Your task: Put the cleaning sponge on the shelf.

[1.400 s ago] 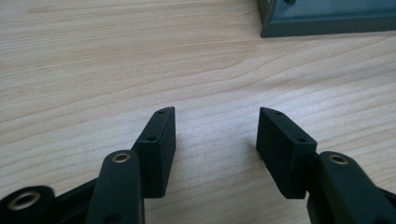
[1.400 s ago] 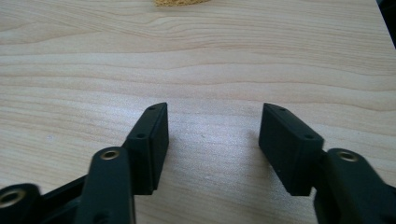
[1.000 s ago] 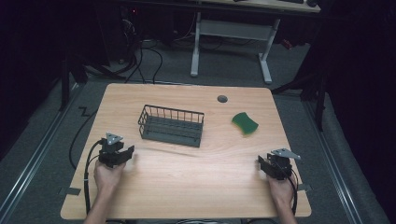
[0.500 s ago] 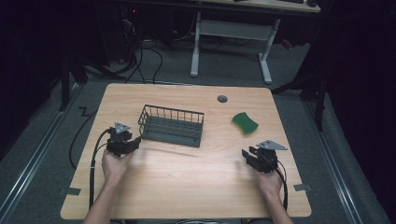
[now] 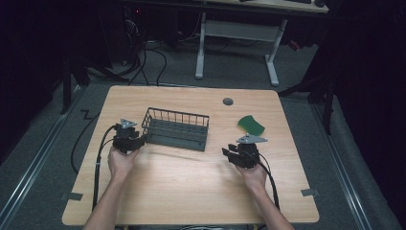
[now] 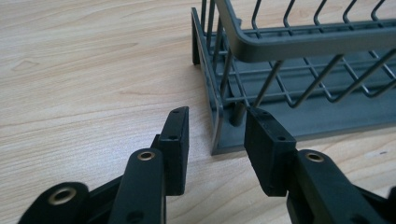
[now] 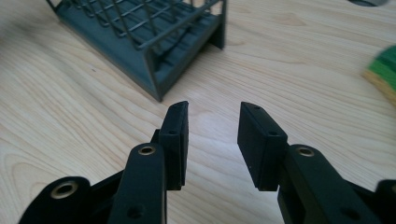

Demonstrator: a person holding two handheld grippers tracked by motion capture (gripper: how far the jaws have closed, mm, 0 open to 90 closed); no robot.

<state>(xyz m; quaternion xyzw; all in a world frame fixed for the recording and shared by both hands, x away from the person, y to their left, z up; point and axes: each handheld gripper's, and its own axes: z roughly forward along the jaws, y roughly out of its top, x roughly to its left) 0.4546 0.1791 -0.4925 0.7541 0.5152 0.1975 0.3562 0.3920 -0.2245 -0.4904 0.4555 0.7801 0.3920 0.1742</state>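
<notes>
A dark grey wire rack [image 5: 177,128] stands on the wooden table [image 5: 191,182], a little left of the middle. My left gripper [image 5: 140,139] is at the rack's left end, open and closing. In the left gripper view its jaws [image 6: 215,126] straddle the near corner of the rack [image 6: 299,70], the pads not pressing on it. My right gripper [image 5: 229,152] hovers right of the rack, open, its jaws closing on nothing. In the right gripper view the gripper [image 7: 214,116] points at bare wood beside the rack's corner [image 7: 154,37]. A green sponge [image 5: 251,124] lies just beyond the right gripper.
A round grommet hole [image 5: 228,101] sits near the table's far edge. Black cables [image 5: 100,158] trail from both grippers over the table's near side. A white desk frame [image 5: 237,43] stands on the floor beyond the table.
Both hands have moved inward toward the rack, the right one farther, from the table's right edge to beside the sponge. The left gripper has come up against the rack's left end. Both pairs of jaws have narrowed.
</notes>
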